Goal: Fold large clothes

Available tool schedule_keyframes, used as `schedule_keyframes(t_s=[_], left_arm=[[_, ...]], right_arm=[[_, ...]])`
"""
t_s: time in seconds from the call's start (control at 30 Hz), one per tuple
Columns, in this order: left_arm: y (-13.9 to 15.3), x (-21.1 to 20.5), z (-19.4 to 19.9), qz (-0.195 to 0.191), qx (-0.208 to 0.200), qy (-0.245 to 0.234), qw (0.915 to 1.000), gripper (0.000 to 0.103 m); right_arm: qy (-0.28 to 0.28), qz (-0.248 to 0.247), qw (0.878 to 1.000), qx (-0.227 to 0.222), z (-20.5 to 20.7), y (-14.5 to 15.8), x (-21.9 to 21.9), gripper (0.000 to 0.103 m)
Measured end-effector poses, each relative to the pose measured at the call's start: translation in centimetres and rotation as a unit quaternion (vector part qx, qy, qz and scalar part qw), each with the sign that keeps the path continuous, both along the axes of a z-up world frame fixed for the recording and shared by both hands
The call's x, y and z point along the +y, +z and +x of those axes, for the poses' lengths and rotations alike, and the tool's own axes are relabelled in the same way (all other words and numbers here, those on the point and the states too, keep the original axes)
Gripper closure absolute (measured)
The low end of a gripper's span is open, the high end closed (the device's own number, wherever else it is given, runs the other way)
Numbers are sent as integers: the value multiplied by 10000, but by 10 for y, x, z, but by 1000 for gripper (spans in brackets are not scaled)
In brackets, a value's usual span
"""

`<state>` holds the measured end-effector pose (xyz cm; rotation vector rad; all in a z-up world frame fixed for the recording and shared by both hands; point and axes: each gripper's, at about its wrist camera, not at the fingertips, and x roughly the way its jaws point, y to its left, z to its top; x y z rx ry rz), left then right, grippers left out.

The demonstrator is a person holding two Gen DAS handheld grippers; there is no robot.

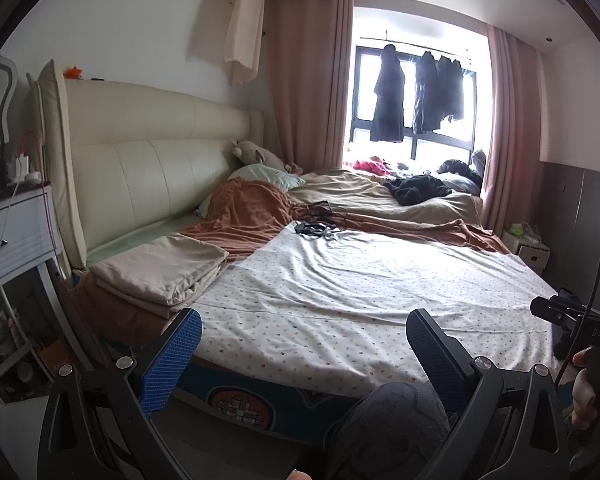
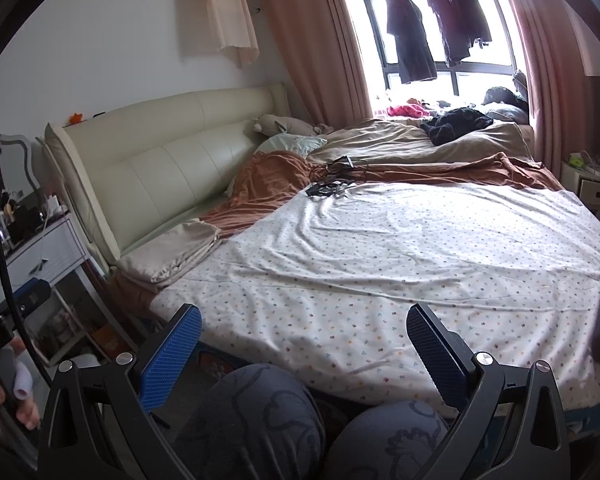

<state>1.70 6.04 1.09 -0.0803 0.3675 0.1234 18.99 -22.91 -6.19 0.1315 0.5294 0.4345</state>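
A large white cloth with small coloured dots (image 1: pixel 360 280) (image 2: pixel 400 256) lies spread flat over the near half of the bed, creased in long ridges. A folded beige cloth (image 1: pixel 160 272) (image 2: pixel 172 252) rests at its left beside the headboard. My left gripper (image 1: pixel 304 340) hovers open above the near edge of the bed, nothing between its blue pads. My right gripper (image 2: pixel 304 336) is also open and empty, held back from the dotted cloth's near edge. The right gripper's body (image 1: pixel 568 316) shows at the right of the left wrist view.
A rust-brown blanket (image 1: pixel 252 216) and tan duvet (image 1: pixel 360 192) lie across the far side, with dark cables (image 1: pixel 320 220) and a black garment (image 1: pixel 416 188). A white nightstand (image 1: pixel 16 232) stands at the left. A person's knees (image 2: pixel 260 420) sit below the grippers. Dark clothes (image 1: pixel 388 96) hang at the window.
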Motion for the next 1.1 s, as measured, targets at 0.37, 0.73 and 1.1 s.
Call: schedule_keyframes(t_s=[0.37,0.73,1.1], left_arm=[[2,-3,-4,8,-1,-39,10000,1],[3,-2,-8,-27,-7,-47,10000,1],[6,-1,-14,-39,-68,12,10000,1]], right_arm=[[7,17,10000,-5,-2,0,-1,0],[-9,20,10000,9,-4,0,0,0],[-20,19,10000,19,-9,4,3,0]])
